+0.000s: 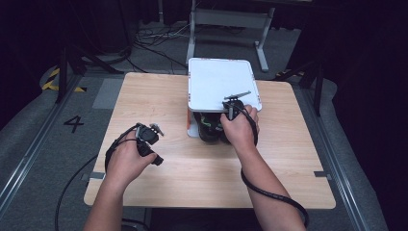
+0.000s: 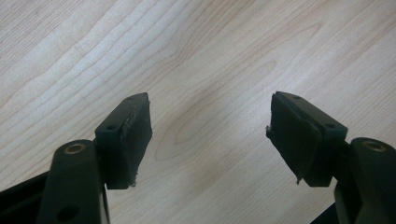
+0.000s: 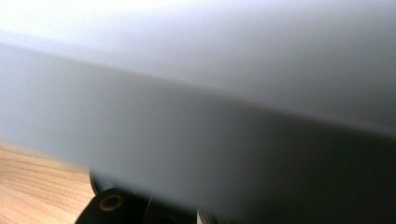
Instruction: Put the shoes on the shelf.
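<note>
One white box lid [image 1: 219, 82] sits propped over one open shoebox [image 1: 191, 126] at the far middle of the wooden table [image 1: 192, 173], with dark shoes [image 1: 208, 131] beneath it. The right gripper [image 1: 233, 107] is at the lid's near edge, jaws nearly closed, the grip hidden by the blurred lid [image 3: 196, 93]. The left gripper [image 2: 210, 135] hovers wide open and empty over bare wood, with open room all round.

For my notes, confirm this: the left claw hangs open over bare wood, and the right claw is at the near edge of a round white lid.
One detail is wrong: the lid is rectangular with rounded corners, not round, as the high view shows. The rest stands: the left claw hangs open over bare table, and the right claw is at the lid's near edge.
</note>
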`<state>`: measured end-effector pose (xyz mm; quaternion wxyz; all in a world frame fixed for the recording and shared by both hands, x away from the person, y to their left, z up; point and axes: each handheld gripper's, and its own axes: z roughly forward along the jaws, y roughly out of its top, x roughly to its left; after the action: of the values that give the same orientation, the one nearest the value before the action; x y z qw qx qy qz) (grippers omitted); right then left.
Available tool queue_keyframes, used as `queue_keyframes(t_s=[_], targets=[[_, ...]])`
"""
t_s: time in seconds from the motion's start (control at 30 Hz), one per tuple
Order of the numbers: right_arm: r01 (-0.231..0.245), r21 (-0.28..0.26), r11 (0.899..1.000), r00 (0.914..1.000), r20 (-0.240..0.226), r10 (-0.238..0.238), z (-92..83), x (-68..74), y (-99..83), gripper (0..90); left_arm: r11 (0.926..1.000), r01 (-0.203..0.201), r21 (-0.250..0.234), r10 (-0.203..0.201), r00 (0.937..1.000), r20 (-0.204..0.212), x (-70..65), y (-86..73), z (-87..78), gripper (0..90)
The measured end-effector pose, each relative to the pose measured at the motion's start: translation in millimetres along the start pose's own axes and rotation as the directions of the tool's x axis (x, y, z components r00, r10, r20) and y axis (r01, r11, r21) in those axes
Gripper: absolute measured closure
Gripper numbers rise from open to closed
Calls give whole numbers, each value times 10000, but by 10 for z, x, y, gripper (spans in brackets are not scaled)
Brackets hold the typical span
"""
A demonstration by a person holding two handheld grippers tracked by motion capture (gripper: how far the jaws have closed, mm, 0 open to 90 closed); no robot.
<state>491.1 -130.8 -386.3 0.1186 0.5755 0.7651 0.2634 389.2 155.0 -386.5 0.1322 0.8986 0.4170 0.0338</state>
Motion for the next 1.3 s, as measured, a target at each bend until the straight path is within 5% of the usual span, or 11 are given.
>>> queue_keyframes(t_s=[0.27,0.33,0.4,0.47,0.63,0.87,0.93,1.0,1.03,1.17,1.3], targets=[[148,-431,9990,9978,646,-120,76,48,-31,835,10000,-79,-22,79,10000,-47,2,-4,-11,304],[260,-586,9979,9991,352,-240,68,40,-45,717,10000,-56,-24,56,10000,19,-3,1,-5,304],[120,-865,9962,9989,-451,-160,57,8,-68,536,10000,-96,7,96,9999,-40,-8,11,2,303],[-102,-949,9954,9928,-1200,-13,-3,-14,-83,485,10000,-92,24,92,10000,-11,-13,21,10,303],[328,-1617,9863,9891,-1362,-552,-262,-100,-100,426,9999,-61,-161,60,10000,-28,-43,85,14,290],[1050,-2170,9705,9655,-2115,-1517,-525,-236,-200,399,9984,-194,-528,195,9998,25,-96,199,21,270],[1059,-2292,9676,9504,-2629,-1663,-677,-339,-251,383,9973,-210,-706,220,9997,125,-122,231,41,268],[1179,-2360,9646,9477,-2633,-1803,-739,-369,-279,385,9970,-280,-717,289,9995,122,-129,237,42,269],[1499,-2689,9514,9397,-2605,-2217,-870,-440,-358,395,9968,-299,-740,310,9994,137,-139,235,40,272],[1766,-2702,9465,9351,-2543,-2470,-959,-571,-504,392,9947,-658,-794,669,9977,115,-201,219,29,293],[2870,-2863,9141,9121,-2100,-3521,-1014,-735,-741,279,9875,-870,-1314,942,9943,498,-314,220,10,325]])
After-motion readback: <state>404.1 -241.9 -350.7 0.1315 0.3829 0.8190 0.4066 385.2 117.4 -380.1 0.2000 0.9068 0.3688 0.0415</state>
